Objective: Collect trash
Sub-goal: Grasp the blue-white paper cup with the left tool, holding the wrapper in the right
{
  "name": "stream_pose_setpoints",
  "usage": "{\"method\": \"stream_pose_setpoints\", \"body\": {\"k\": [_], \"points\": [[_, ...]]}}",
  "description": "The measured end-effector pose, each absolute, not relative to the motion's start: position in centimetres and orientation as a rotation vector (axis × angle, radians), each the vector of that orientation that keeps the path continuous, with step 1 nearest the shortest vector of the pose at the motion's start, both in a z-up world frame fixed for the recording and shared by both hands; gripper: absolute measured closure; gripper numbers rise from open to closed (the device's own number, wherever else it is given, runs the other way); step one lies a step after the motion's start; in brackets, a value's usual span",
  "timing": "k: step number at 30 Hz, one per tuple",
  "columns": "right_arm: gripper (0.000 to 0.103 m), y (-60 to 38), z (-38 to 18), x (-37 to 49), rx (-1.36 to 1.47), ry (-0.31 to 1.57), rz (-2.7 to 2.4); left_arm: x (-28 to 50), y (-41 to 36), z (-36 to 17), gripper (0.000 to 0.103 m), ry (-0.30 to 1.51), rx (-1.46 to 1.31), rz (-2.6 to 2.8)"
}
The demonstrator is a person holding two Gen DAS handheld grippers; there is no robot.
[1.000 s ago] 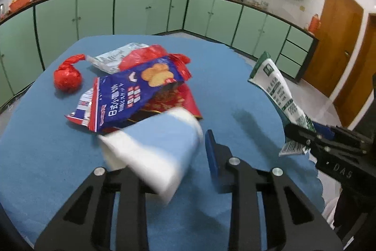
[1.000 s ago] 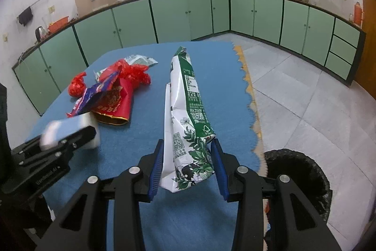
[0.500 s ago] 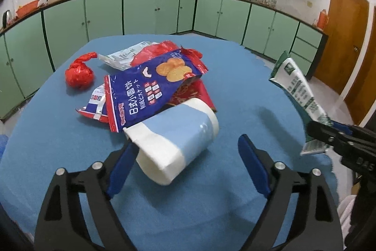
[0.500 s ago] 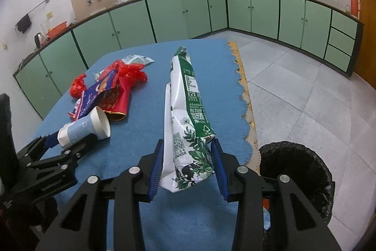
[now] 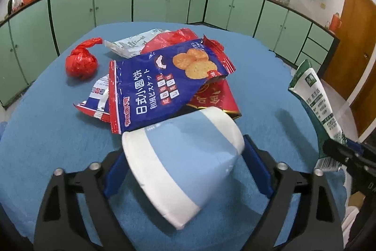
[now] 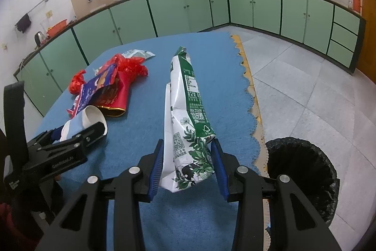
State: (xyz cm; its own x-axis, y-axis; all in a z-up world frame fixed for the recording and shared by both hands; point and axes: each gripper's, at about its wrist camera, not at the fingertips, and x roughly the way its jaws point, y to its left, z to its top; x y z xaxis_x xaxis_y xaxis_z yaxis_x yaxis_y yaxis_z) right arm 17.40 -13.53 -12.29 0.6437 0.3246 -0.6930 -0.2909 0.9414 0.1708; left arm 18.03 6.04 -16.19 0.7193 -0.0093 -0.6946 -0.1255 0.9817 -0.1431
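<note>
A blue and white paper cup (image 5: 188, 171) lies on its side on the blue tablecloth (image 5: 47, 133), mouth toward the right gripper. My left gripper (image 5: 183, 149) straddles it with wide jaws that are closing; the pads sit beside the cup and I see no squeeze. The right wrist view shows the cup (image 6: 90, 118) lying between the left fingers (image 6: 91, 131). My right gripper (image 6: 188, 142) is shut on a long green and white bag (image 6: 188, 91), held above the table edge. That bag (image 5: 315, 95) also shows at the right of the left wrist view.
Beyond the cup lies a pile: a blue biscuit wrapper (image 5: 162, 86), a red packet (image 5: 211, 95), a white wrapper (image 5: 136, 42) and a knotted red foil ball (image 5: 81, 64). A black-lined bin (image 6: 303, 168) stands on the floor right of the table. Green cabinets line the walls.
The left jaws opened wide and let go of the cup, which now lies on the cloth between them. The left gripper came closer and lower. The right gripper kept still with the bag.
</note>
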Motion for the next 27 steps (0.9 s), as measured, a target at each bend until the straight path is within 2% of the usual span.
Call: {"method": "stream_pose_setpoints", "body": {"k": [2,3,5,6,8,16,27], "points": [[0.063,-13.6,-12.3,17.4,0.048,0.801,0.348,17.9,6.1,-16.2,0.035,0.768,-0.212,0.043],[0.063,-13.7,-12.4,17.4,0.050,0.802,0.346,17.8,6.1,-16.2,0.036,0.767,-0.216,0.036],[0.063,-13.8,-12.3,17.5,0.057,0.803,0.346,17.5,5.9,-16.2,0.055,0.763,-0.232,-0.003],[0.063,-13.8,-12.3,17.6,0.059,0.803,0.346,17.4,5.7,-16.1,0.055,0.764,-0.231,-0.001],[0.063,-13.7,-12.3,17.5,0.059,0.802,0.347,17.3,5.4,-16.0,0.077,0.763,-0.234,-0.027],[0.063,-13.9,-12.2,17.4,0.061,0.797,0.349,16.8,5.2,-15.9,0.077,0.758,-0.240,-0.061],[0.063,-15.7,-10.0,16.8,0.067,0.736,0.309,15.5,1.9,-12.0,0.077,0.649,-0.164,-0.153]]}}
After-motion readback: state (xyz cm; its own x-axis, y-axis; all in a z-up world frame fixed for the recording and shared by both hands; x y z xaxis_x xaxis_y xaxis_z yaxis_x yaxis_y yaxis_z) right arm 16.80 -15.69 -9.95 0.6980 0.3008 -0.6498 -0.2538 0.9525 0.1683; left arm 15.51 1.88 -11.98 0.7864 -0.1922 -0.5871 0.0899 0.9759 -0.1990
